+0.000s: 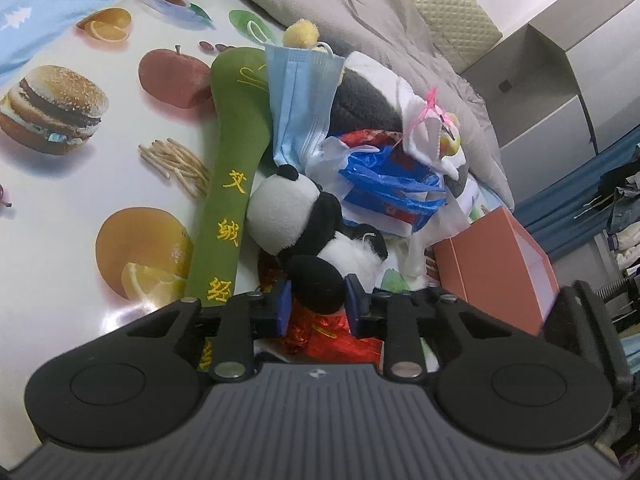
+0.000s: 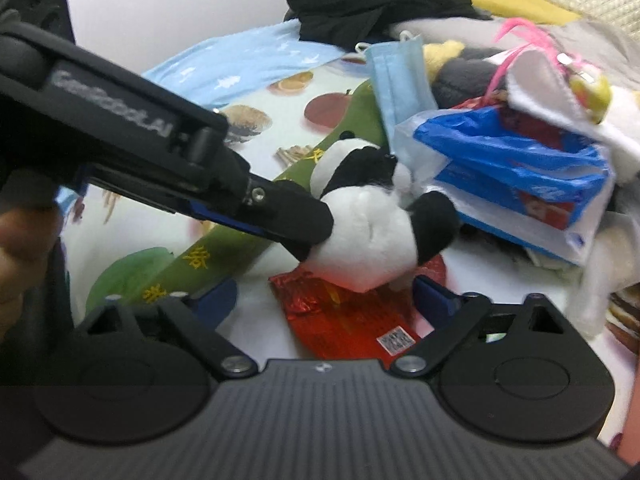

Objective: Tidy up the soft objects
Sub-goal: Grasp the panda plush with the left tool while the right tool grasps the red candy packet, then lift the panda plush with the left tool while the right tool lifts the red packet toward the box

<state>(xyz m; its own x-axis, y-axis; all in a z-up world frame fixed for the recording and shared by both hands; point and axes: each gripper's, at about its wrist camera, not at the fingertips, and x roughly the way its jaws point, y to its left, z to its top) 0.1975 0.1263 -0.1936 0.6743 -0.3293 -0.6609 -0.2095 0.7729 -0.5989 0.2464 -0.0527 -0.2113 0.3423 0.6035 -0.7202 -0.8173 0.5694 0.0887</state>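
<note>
Left gripper (image 1: 318,306) pinches the panda plush (image 1: 316,224) by one black limb, likely the easiest purchase. Panda lies on the food-print tablecloth (image 1: 60,208), clutter pile at its 2 o'clock. Right gripper (image 2: 324,300) stands spread wide at the panda's 6 o'clock, holding nothing.

"艾绒" on green plush mallet (image 1: 236,168)

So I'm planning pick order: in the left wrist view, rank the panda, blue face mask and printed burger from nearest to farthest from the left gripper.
1. Panda, its black limb between the jaws of the left gripper.
2. Blue face mask, farther up, centre.
3. Printed burger, far left.
</note>
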